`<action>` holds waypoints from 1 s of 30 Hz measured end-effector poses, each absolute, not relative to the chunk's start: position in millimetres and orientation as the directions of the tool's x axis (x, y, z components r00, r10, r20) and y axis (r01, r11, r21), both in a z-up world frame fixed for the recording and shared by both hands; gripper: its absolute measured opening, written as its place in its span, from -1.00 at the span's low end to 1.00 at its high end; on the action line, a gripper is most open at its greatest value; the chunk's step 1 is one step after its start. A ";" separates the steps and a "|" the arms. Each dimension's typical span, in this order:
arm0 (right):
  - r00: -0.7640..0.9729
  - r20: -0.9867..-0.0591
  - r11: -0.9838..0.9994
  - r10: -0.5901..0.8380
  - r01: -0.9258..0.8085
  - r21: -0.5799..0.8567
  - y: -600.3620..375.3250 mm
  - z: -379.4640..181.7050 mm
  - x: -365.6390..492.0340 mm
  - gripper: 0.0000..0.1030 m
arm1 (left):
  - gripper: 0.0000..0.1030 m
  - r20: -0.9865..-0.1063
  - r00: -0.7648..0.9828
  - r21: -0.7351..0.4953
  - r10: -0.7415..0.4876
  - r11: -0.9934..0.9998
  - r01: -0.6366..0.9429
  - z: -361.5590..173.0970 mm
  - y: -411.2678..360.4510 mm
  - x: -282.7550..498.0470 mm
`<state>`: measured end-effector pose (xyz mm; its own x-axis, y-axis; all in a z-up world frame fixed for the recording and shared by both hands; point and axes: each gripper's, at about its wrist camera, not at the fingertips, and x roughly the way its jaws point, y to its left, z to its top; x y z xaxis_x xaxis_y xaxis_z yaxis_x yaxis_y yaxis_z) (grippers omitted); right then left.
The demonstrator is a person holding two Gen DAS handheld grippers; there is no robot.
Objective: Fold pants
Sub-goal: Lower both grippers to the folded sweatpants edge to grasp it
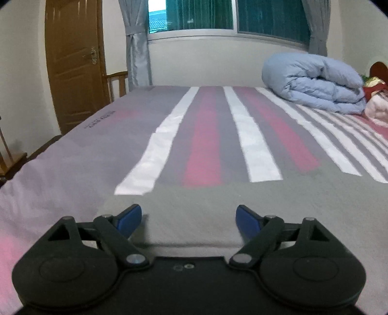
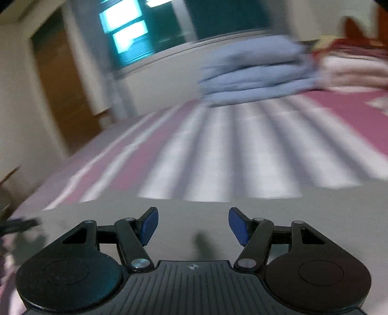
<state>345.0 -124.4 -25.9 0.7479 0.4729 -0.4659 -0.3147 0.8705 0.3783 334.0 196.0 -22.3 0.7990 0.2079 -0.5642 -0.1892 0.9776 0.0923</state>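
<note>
Two black grippers with blue pads are hanging over a bed, and both are standing wide open with nothing between the pads. Just under the left gripper [image 1: 188, 218] a flat piece of grey cloth, the pants [image 1: 194, 201], is lying spread on the bed, smooth, with its far edge running straight across the stripes. The same grey pants [image 2: 194, 218] are lying under the right gripper [image 2: 193, 224] too, and a small dark shadow is falling on the cloth there. Beneath the pants, the bed sheet with grey, white and pink stripes [image 1: 206, 135] is stretching away toward the wall. At the far right side of the bed, a puffy light blue quilt folded into a thick roll [image 1: 315, 82] is resting, well apart from the pants. Beside it, some pink and red bedding [image 1: 375, 101] is showing at the edge. Behind the bed, a brown wooden door [image 1: 72, 65] is standing shut on the left, and a wide window with grey curtains [image 1: 218, 19] is sitting in the middle. The right view is blurry.
</note>
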 end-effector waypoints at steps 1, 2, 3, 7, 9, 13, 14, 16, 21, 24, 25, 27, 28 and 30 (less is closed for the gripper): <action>0.715 -0.479 0.854 0.510 -0.354 0.382 -100.3 -26.8 354.9 0.25 | 0.52 -0.580 0.786 0.101 0.214 0.976 -0.191 -26.6 199.5 339.8; 0.684 -0.491 0.839 0.540 -0.390 0.379 -77.2 -29.0 363.1 0.25 | 0.52 -0.597 0.771 0.115 0.224 0.974 -0.194 -30.8 202.3 345.1; 0.652 -0.508 0.826 0.563 -0.420 0.376 -59.8 -32.2 369.4 0.25 | 0.58 -0.612 0.754 0.142 0.239 0.971 -0.192 -39.2 206.1 350.9; 0.615 -0.639 0.882 0.462 -0.397 0.255 -13.1 -61.0 398.5 0.24 | 0.75 -0.611 0.747 0.169 0.260 0.966 -0.198 -55.1 219.9 357.3; 0.625 -0.644 0.894 0.442 -0.364 0.260 -12.9 -56.3 405.2 0.24 | 0.55 -0.606 0.751 0.147 0.262 0.965 -0.218 -46.5 224.1 356.0; 0.672 -0.547 0.866 0.499 -0.412 0.284 -7.0 -34.0 406.4 0.24 | 0.48 -0.577 0.773 0.135 0.265 0.964 -0.230 -36.2 223.9 354.3; 0.655 -0.548 0.853 0.520 -0.432 0.293 2.5 -34.5 410.4 0.24 | 0.50 -0.587 0.765 0.134 0.264 0.964 -0.230 -39.7 225.0 356.6; 0.609 -0.576 0.836 0.545 -0.450 0.314 23.3 -43.4 423.3 0.24 | 0.62 -0.593 0.759 0.135 0.268 0.963 -0.234 -50.0 225.7 360.1; 0.639 -0.628 0.888 0.444 -0.406 0.216 44.8 -52.9 426.8 0.25 | 0.65 -0.607 0.748 0.114 0.268 0.961 -0.251 -50.9 230.6 361.0; 0.681 -0.554 0.877 0.479 -0.399 0.267 17.1 -40.0 407.7 0.25 | 0.60 -0.600 0.755 0.116 0.265 0.962 -0.246 -43.5 227.4 352.2; 0.695 -0.550 0.885 0.463 -0.392 0.249 4.7 -37.3 402.4 0.25 | 0.60 -0.595 0.761 0.109 0.259 0.964 -0.242 -40.7 225.8 348.2; 0.714 -0.551 0.901 0.432 -0.367 0.232 -22.0 -36.4 391.1 0.25 | 0.61 -0.583 0.774 0.109 0.248 0.968 -0.228 -35.8 217.4 339.9; 0.723 -0.567 0.918 0.395 -0.334 0.214 -41.2 -41.2 387.5 0.25 | 0.61 -0.582 0.776 0.115 0.245 0.969 -0.220 -34.4 212.9 338.3; 0.739 -0.588 0.945 0.328 -0.260 0.200 -72.1 -38.6 380.6 0.25 | 0.61 -0.576 0.783 0.122 0.235 0.972 -0.201 -31.1 201.3 335.0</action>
<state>380.6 -72.1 -38.6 0.7389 0.3284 -0.5883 -0.2603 0.9445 0.2002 335.0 201.3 -31.1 0.7827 0.2345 -0.5765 -0.2013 0.9719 0.1220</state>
